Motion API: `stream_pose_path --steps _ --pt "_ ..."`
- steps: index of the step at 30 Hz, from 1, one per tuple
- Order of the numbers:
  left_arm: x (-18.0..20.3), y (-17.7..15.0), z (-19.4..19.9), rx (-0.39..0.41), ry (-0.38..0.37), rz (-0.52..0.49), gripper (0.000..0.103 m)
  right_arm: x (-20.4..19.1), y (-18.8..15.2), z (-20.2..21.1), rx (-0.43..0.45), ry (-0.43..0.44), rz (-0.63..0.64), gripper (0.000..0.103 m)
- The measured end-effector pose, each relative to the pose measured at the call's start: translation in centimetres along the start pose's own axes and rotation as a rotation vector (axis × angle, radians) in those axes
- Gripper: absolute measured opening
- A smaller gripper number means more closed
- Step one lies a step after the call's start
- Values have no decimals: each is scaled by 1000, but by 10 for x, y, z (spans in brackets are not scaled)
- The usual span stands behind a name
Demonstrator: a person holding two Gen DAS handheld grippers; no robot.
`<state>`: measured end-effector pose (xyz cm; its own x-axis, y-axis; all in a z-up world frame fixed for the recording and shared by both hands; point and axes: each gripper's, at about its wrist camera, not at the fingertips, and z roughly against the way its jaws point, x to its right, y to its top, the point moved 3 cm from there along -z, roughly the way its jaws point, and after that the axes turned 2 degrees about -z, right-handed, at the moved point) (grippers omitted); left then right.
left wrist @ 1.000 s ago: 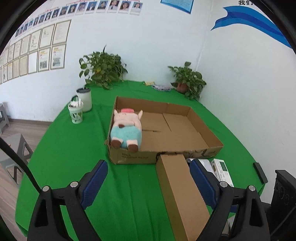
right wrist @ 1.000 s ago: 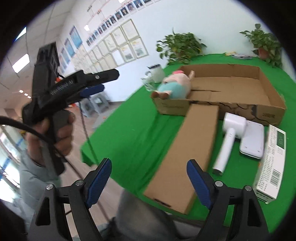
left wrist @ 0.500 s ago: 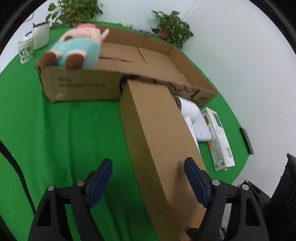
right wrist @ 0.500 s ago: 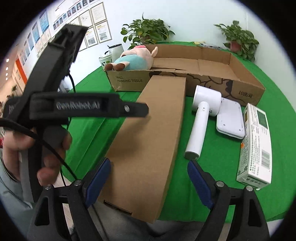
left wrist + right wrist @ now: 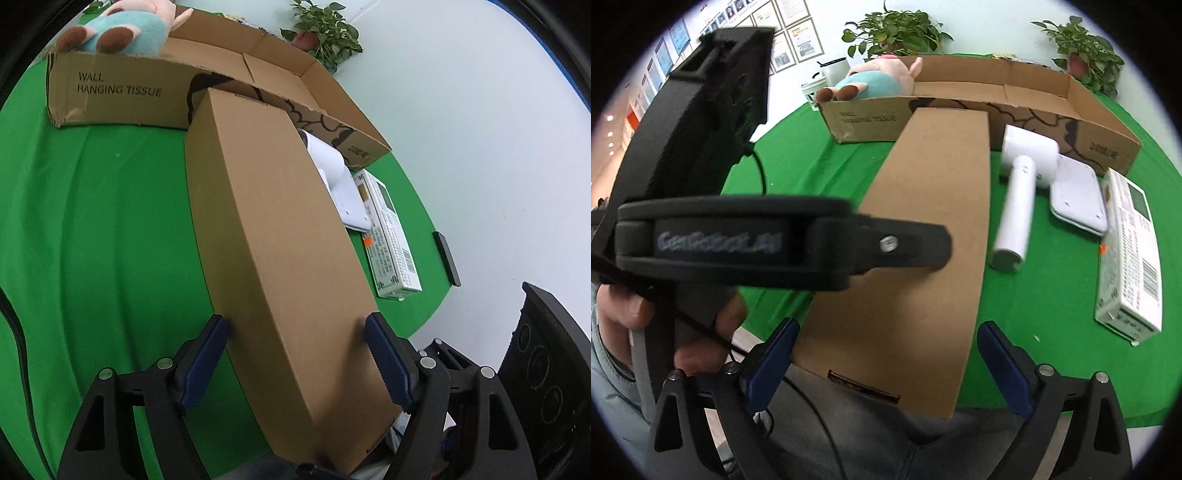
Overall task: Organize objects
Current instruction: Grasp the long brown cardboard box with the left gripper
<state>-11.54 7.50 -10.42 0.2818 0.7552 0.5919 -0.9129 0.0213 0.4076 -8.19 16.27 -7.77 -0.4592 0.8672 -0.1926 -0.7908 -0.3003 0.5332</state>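
Note:
A long brown cardboard box [image 5: 266, 221] lies on the green table [image 5: 92, 240], its far end against the open "WALL HANGING TISSUE" carton [image 5: 110, 92]. My left gripper [image 5: 295, 323] straddles the box near its near end, both blue pads touching its sides. In the right wrist view the same box [image 5: 923, 221] juts over the table edge; my right gripper [image 5: 888, 326] is around that end with its jaws opening, the pads apart from the box. A plush pig [image 5: 875, 79] lies in the carton's [image 5: 1108, 147] left end.
Right of the long box lie a white hair dryer [image 5: 1015, 206], a flat white device [image 5: 1075, 199] and a white-green packet [image 5: 1130, 258]. A black remote [image 5: 447, 258] sits at the table's right edge. Potted plants [image 5: 894, 37] and a kettle [image 5: 836, 70] stand behind. A hand [image 5: 628, 306] holds the left gripper.
The left gripper dropped and tilted down over the long box, and its jaws narrowed onto the sides. The right gripper sank a little towards the box's near end and its jaws widened.

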Motion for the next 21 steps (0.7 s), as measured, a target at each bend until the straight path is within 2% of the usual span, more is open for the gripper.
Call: stream_pose_path --steps 10,16,21 --pt "6 -11 -5 0 -42 47 75 5 -1 5 12 -42 26 90" --pt "1 -26 -2 12 -58 76 76 8 -14 17 -13 5 7 89" --pt "-2 -37 0 24 -71 119 81 10 -17 21 -27 90 -42 89"
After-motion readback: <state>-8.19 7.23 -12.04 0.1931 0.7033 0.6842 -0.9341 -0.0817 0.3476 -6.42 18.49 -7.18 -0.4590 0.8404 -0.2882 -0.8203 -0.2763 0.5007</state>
